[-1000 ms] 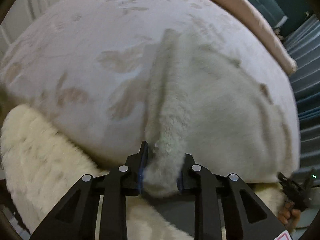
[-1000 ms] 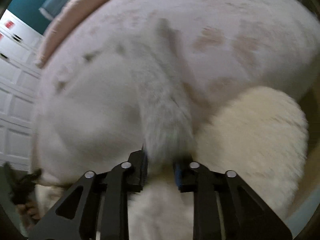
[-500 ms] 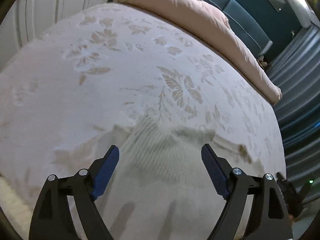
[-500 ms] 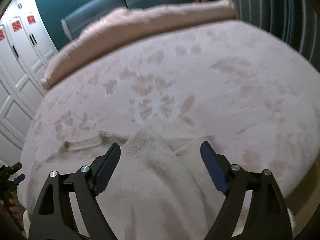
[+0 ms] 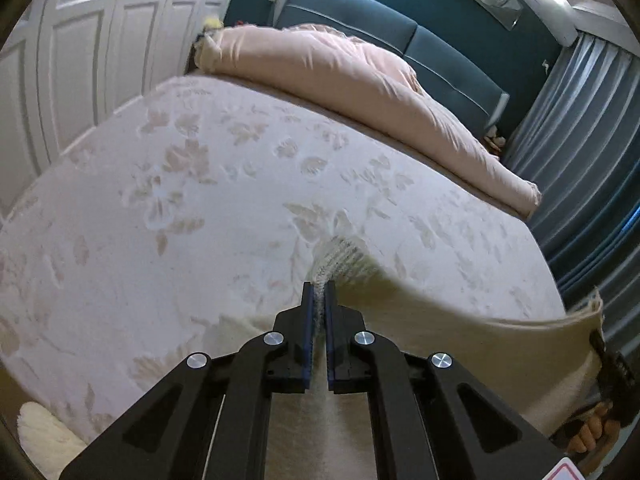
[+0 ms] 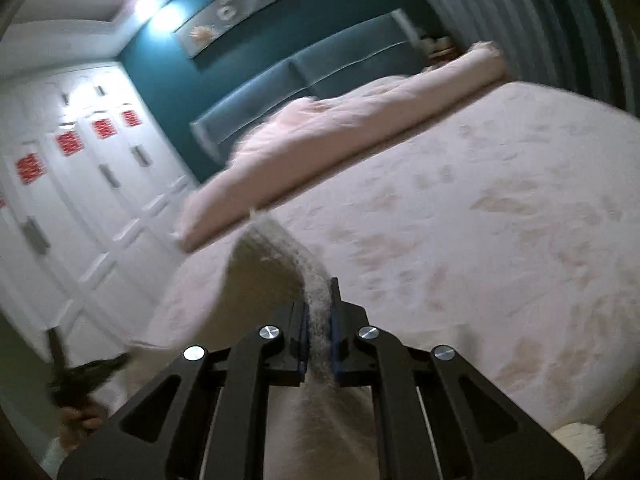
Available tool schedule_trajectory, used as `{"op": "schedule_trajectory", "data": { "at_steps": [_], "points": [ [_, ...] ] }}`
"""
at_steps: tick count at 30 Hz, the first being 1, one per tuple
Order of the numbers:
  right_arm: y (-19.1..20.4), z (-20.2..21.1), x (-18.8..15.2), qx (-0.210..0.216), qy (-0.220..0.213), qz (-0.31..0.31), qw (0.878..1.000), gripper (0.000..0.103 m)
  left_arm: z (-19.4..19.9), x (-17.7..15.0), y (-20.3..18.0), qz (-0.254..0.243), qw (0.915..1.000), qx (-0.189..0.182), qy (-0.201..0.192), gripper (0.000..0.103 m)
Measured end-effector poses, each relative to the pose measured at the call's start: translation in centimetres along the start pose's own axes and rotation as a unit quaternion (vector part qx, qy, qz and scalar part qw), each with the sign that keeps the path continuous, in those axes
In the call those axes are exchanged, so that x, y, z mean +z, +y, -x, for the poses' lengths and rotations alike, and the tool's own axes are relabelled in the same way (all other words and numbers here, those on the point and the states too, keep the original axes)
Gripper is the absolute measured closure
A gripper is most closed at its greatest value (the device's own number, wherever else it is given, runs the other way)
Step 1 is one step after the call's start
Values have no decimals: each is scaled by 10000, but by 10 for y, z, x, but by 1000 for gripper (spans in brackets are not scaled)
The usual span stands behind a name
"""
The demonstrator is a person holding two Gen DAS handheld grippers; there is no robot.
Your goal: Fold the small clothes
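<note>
left gripper (image 5: 319, 300): just pressed together, ribbed edge of cream knit garment (image 5: 460, 344) pinched between the pads
right gripper (image 6: 319, 312): just closed too, same garment's fuzzy edge pinched
garment: stretched between both grippers, lifted off the bed (image 5: 180, 208)
beyond: pink duvet (image 5: 360, 92) bunched at the headboard (image 5: 448, 60)

Bed (image 5: 192, 200) carried a pale floral cover; rolled pink duvet (image 5: 360, 92) lay along its head end.

bedroom (bed (image 5: 240, 200), wardrobe (image 6: 80, 200))
</note>
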State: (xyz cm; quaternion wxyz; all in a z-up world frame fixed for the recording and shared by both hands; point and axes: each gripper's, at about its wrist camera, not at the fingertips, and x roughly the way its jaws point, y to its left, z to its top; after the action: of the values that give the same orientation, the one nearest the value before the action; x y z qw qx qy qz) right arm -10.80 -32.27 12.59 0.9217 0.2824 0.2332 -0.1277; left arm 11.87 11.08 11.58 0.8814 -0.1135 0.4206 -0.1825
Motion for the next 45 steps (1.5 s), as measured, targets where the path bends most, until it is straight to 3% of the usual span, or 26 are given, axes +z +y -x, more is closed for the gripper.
{"op": "schedule_trajectory", "data": {
  "at_steps": [2, 3, 5, 7, 10, 11, 13, 15, 17, 18, 19, 21, 25, 29, 32, 35, 38, 39, 40, 42, 43, 45],
  "points": [
    [-19, -42, -16, -851, 624, 266, 9941, 96, -28, -8, 4, -153, 9993, 250, 228, 100],
    [-38, -75, -32, -1255, 1212, 210, 9844, 96, -60, -18, 12, -118, 9973, 416, 602, 100],
    [-62, -102, -55, -1614, 1717, -265, 9715, 96, -94, -35, 28, 180, 9912, 614, 1155, 100],
    [-52, -82, -47, -1237, 1254, -520, 9830, 96, -88, -42, 30, 324, 9923, 562, 1053, 101],
    [-33, -60, -34, -1033, 782, -303, 9911, 96, -68, -39, 18, -16, 9954, 572, 769, 100],
    [-33, -65, -35, -1110, 832, -174, 9902, 96, -70, -38, 16, -96, 9948, 644, 778, 100],
    [-45, -102, -49, -1679, 1424, 170, 9753, 95, -92, -42, 21, -194, 9911, 828, 1029, 98],
    [-59, -120, -63, -1830, 1868, -82, 9652, 95, -105, -47, 30, -65, 9896, 872, 1144, 92],
    [-52, -100, -57, -1812, 1537, -302, 9709, 88, -98, -45, 29, -48, 9904, 913, 1041, 86],
    [-43, -88, -55, -1923, 1385, -260, 9712, 82, -93, -44, 29, -14, 9912, 848, 1013, 72],
    [-35, -78, -54, -2020, 1220, -178, 9716, 78, -86, -44, 30, 41, 9917, 844, 970, 67],
    [-1, -51, -58, -1755, 1003, 135, 9793, 77, -59, -45, 26, 60, 9944, 773, 723, 69],
    [63, -48, -86, -798, 1531, 788, 9818, 77, -16, -58, -13, -253, 9977, 333, 531, 68],
    [135, -70, -153, 175, 2478, 1349, 9592, 78, -12, -101, -65, -863, 9902, -193, 1076, 63],
    [152, -76, -184, 380, 2850, 1631, 9438, 80, -25, -137, -80, -1238, 9812, -84, 1481, 63],
    [131, -66, -187, 43, 2821, 1841, 9415, 80, -31, -152, -60, -1233, 9767, 376, 1717, 63],
    [68, -51, -167, -473, 2883, 1315, 9473, 83, -22, -149, -17, -910, 9780, 747, 1721, 63],
    [41, -44, -162, -761, 2947, 1082, 9464, 83, -18, -149, -1, -855, 9773, 848, 1745, 65],
    [14, -37, -157, -1268, 2966, 933, 9419, 80, -15, -149, 10, -819, 9773, 812, 1775, 76],
    [-30, -23, -149, -1833, 2992, 442, 9354, 83, -10, -150, 22, -764, 9781, 790, 1765, 83],
    [-45, -15, -144, -1779, 2977, 82, 9379, 89, -7, -150, 22, -756, 9781, 783, 1773, 83],
    [-58, -5, -130, -1727, 2834, -281, 9429, 88, -4, -145, 17, -693, 9783, 859, 1751, 85]
  ]
}}
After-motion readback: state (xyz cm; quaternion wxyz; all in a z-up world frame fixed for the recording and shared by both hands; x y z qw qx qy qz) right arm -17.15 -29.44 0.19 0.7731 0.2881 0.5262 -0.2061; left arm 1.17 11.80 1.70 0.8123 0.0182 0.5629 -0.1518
